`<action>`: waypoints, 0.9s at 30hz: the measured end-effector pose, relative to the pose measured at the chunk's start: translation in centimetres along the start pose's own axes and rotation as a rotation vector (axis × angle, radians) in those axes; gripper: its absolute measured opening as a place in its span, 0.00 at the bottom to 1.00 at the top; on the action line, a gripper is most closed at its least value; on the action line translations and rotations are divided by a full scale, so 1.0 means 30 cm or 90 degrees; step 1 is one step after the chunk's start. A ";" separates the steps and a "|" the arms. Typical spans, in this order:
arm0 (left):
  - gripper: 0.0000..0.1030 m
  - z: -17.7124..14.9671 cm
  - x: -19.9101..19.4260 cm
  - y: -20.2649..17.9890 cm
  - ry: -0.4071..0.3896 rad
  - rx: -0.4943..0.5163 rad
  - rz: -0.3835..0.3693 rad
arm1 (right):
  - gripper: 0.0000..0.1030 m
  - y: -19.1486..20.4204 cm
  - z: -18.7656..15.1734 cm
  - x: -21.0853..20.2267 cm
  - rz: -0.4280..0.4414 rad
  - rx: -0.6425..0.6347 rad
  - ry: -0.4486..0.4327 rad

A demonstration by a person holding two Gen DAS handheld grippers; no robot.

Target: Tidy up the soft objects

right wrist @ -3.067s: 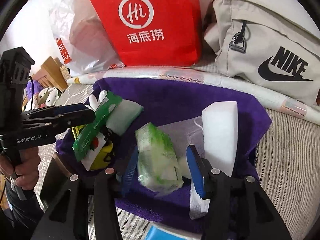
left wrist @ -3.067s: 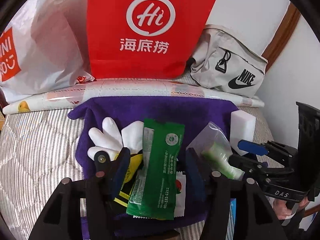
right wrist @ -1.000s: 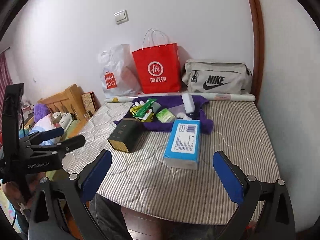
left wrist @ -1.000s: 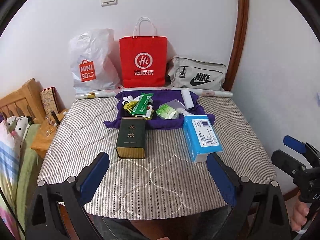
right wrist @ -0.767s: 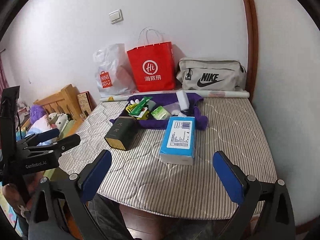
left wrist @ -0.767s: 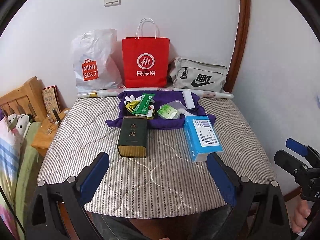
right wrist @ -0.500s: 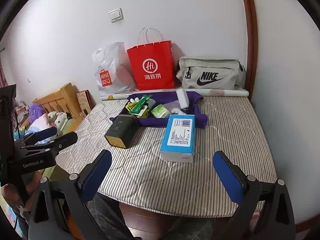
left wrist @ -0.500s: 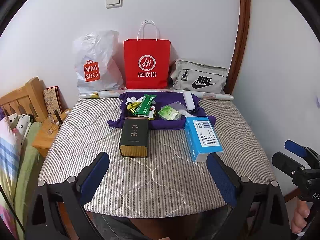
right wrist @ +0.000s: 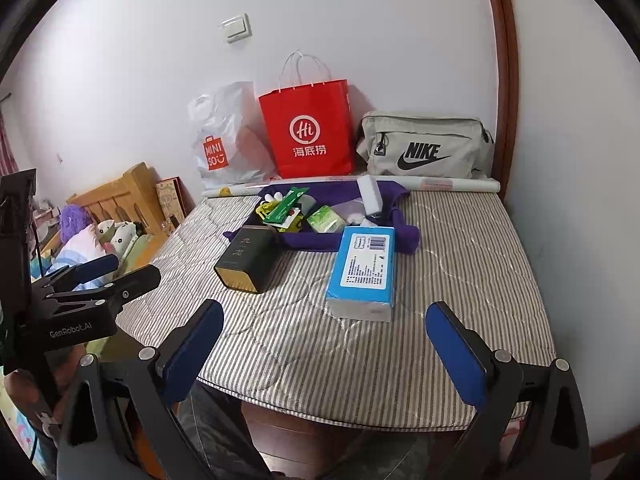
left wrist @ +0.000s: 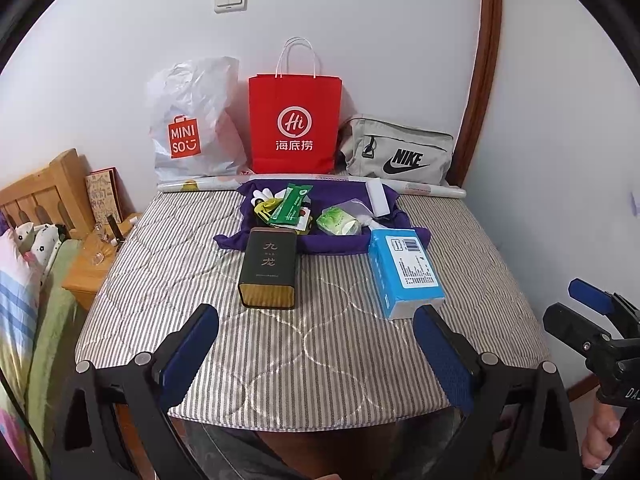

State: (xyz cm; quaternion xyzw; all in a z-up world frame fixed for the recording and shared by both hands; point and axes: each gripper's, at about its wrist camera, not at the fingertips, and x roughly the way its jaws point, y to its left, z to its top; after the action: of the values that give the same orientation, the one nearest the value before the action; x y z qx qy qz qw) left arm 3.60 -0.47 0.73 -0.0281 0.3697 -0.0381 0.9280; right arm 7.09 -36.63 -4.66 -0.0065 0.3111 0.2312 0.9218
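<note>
Both grippers, left gripper [left wrist: 316,344] and right gripper [right wrist: 334,344], are hovering off the bed's [left wrist: 340,344] near edge, jaws spread wide, gripping nothing. Soft items are sitting on the purple cloth [left wrist: 340,245] near the far wall.

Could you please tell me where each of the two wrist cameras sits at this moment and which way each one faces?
Left wrist: behind the open left gripper, off the mattress foot, facing the wall; right gripper and fingers at right edge.
Right wrist: behind the open right gripper, further right, angled left; left gripper at left edge.
Shared: dark tin, blue tissue pack, purple cloth, red bag.
</note>
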 end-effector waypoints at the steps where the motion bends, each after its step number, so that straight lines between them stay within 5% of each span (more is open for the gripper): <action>1: 0.95 -0.001 0.000 0.002 0.000 0.000 0.000 | 0.97 0.001 -0.001 -0.001 0.000 0.000 0.000; 27: 0.95 -0.013 0.000 -0.013 0.003 0.009 -0.001 | 0.97 0.015 -0.004 -0.011 0.006 -0.001 -0.001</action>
State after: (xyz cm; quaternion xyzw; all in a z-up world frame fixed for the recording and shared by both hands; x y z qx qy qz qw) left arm 3.32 -0.86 0.48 -0.0216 0.3716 -0.0413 0.9272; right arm 6.59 -36.39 -4.49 -0.0057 0.3103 0.2361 0.9208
